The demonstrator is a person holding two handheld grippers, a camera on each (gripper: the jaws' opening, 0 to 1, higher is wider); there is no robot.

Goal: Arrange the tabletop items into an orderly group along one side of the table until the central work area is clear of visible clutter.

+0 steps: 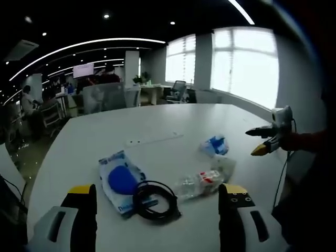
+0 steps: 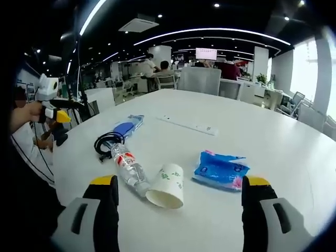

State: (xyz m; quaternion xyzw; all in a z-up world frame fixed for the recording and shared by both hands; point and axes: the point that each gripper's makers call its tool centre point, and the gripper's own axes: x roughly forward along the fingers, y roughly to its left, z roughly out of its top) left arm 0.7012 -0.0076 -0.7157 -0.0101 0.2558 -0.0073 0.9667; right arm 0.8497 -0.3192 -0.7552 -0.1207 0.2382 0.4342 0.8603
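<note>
In the left gripper view, the left tool (image 1: pixel 157 210) rises from 6 o'clock with its two yellow-tipped jaws wide apart and nothing between them. It hovers over the near edge of a white bench (image 1: pixel 157 123). Just ahead of the jaws lies a coiled black cable (image 1: pixel 153 201), touching a clear bag with a blue item inside (image 1: pixel 119 180) at 7 o'clock from the view's middle. A clear plastic bottle with a red-and-white label (image 1: pixel 198 182) lies on its side just right of the cable. A white paper cup (image 1: pixel 224 165) lies beside the bottle's far end, blurred. Beyond it, toward 2 o'clock, sits a blue tissue pack (image 1: pixel 214 145). A flat white power strip (image 1: pixel 153 140) lies further out, apart from the rest. At 3 o'clock the right tool (image 1: pixel 260 142) reaches in, its jaws apart and empty.

In the right gripper view, the right tool (image 2: pixel 179 210) stands at 6 o'clock, jaws spread, gripping nothing. Between the jaws and a little ahead, the cup (image 2: pixel 167 186) lies tipped over, its rim facing the camera, touching the bottle (image 2: pixel 129 167) to its left. The tissue pack (image 2: pixel 221 169) lies at 4 o'clock near the right jaw. The cable (image 2: pixel 107 142) and the bag (image 2: pixel 126 126) lie toward 10 o'clock, and the power strip (image 2: pixel 188 124) toward 12. A hand (image 2: pixel 26 114) holds the left tool (image 2: pixel 59 110) at 9 o'clock, off the bench edge.
</note>
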